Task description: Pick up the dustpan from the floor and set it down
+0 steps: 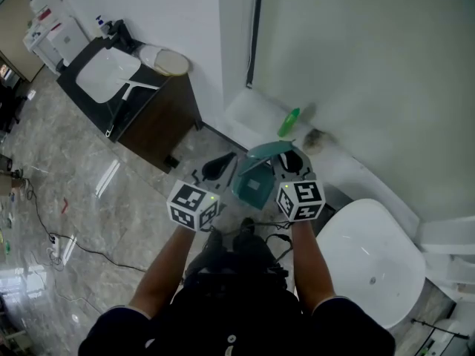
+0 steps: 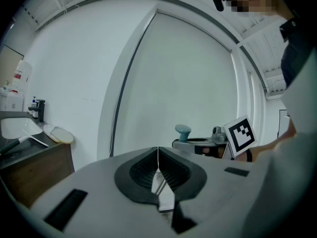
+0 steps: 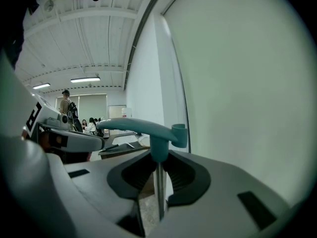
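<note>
The teal dustpan (image 1: 258,175) hangs above the floor between my two grippers in the head view, its pan tilted. My right gripper (image 1: 292,162) is shut on its handle. In the right gripper view the teal handle (image 3: 143,128) crosses above the jaws, and its stem is pinched between the pads of the right gripper (image 3: 158,155). My left gripper (image 1: 220,165) is beside the pan on its left. Its jaws meet with nothing between them in the left gripper view (image 2: 158,171). That view also shows the handle's knob (image 2: 183,129) off to the right.
A dark cabinet (image 1: 159,117) with a white sink (image 1: 107,74) stands against the wall at upper left. A white toilet bowl (image 1: 371,265) is at lower right. A green object (image 1: 289,122) lies on the white ledge (image 1: 252,113) by the wall. Cables (image 1: 74,245) trail on the marble floor.
</note>
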### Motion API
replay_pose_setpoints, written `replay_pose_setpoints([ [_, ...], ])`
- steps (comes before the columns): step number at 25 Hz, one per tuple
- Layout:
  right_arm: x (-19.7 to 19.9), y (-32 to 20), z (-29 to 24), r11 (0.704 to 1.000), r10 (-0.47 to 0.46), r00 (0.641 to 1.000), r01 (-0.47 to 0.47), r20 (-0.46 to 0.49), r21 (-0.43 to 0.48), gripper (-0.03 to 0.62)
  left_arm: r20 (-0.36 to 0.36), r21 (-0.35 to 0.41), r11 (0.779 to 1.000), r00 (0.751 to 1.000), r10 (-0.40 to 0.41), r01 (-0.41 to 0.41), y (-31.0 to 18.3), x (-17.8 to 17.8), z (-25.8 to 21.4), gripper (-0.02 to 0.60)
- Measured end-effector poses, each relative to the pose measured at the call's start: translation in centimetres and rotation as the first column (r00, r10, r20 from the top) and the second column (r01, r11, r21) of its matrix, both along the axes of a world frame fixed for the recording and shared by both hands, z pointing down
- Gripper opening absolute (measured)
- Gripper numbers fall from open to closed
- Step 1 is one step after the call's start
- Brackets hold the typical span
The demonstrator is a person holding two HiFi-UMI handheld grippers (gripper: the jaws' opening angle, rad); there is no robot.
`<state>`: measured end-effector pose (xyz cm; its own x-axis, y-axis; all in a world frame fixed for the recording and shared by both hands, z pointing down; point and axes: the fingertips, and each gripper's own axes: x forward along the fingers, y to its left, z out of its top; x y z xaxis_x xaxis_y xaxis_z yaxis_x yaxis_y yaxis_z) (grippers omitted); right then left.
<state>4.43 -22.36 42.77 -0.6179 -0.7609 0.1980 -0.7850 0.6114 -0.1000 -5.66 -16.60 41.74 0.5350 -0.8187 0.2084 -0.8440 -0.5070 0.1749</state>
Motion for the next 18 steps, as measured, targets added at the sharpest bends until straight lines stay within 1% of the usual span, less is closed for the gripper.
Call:
replay_pose_setpoints([
  [5, 0.6, -1.3, 4.8, 0.998, -0.006, 1.000, 0.005, -0.021, -0.058, 0.094, 0.028, -0.039, 0.999, 1.000, -0.005, 0.006, -0.9, 0.8, 2.4, 0.014],
  [10, 1.5, -2.2, 10.1, 0.995, 0.002, 0.999, -0.007, -0.048, -0.101, 0.094, 0.075, -0.073, 0.997, 0.997, -0.022, 0.027, -1.4, 1.2, 5.7, 0.014],
  [15, 1.5, -3.4, 15.2, 0.989, -0.010, 0.997, -0.001, -0.075, -0.148, 0.094, 0.097, -0.127, 0.991, 0.995, -0.033, 0.045, -1.6, 1.2, 9.6, 0.014],
  [18, 1.2, -4.5, 17.7, 0.985, -0.025, 0.996, 0.009, -0.089, -0.170, 0.094, 0.102, -0.156, 0.987, 0.994, -0.032, 0.048, -2.0, 1.3, 11.1, 0.015],
])
